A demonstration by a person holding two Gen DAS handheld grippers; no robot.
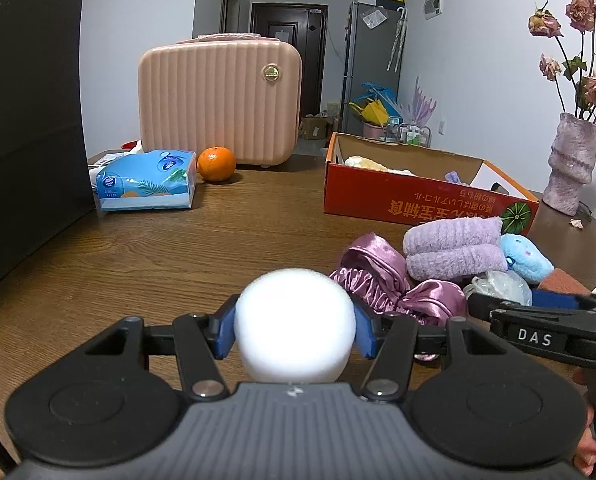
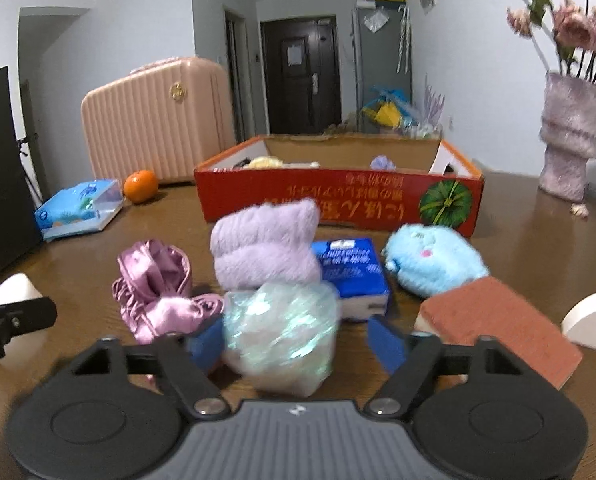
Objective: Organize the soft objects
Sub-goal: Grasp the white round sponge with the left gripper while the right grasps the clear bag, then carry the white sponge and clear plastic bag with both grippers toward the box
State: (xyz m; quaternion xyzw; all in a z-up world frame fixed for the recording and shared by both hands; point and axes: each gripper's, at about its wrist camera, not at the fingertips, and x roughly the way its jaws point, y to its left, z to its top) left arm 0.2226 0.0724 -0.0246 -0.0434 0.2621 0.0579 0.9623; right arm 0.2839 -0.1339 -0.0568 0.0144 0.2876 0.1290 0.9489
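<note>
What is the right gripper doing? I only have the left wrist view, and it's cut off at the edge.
Observer: The right gripper straddles the iridescent plastic puff. The pad on the picture's right stands clear of it, so there's no grip yet.
Operator: Anything hidden behind the puff?
Observer: A small blue tissue pack lies on the table between the purple towel and the blue plush.

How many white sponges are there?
3. One round white sponge sits in the left gripper's fingers, one wedge lies at the table's right edge, one at the left. More may be hidden.
</note>
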